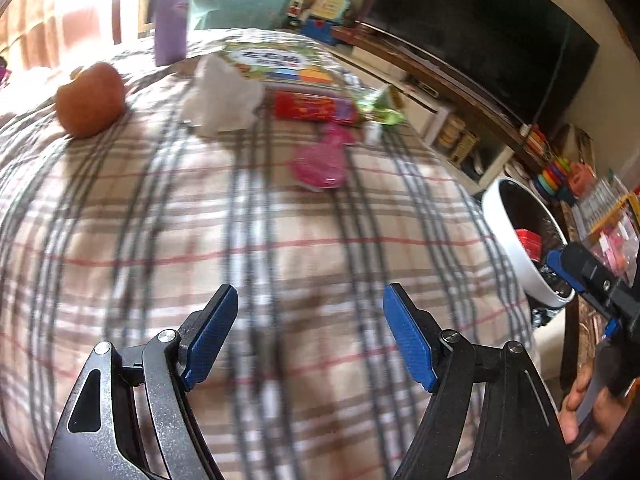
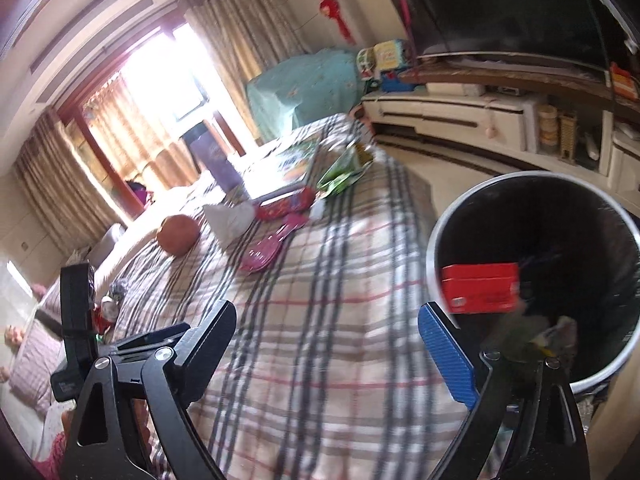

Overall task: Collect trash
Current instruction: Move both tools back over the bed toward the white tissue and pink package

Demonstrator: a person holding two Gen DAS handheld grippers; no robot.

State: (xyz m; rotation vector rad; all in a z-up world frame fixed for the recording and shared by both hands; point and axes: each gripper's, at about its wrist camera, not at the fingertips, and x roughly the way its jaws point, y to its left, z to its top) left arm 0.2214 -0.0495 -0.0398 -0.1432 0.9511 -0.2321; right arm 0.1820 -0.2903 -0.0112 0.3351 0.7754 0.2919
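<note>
left tongs: spread, empty, over plaid counter; right tongs: spread, empty | red box inside bin, right of frame

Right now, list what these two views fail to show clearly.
- Bin bottom: right wrist view, dark; the right tongs cover its lower rim.
- Picture book title: left wrist view, blurred.
- Pink wrapper print: both views, smeared.
- Bin in left wrist view: the other tongs overlap it.

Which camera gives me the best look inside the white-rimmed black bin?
The right wrist view: it looks straight into the white-rimmed black bin, showing a red box in its mouth and dim scraps below. The left wrist view catches the bin only edge-on at its right side, partly behind the right gripper.
</note>
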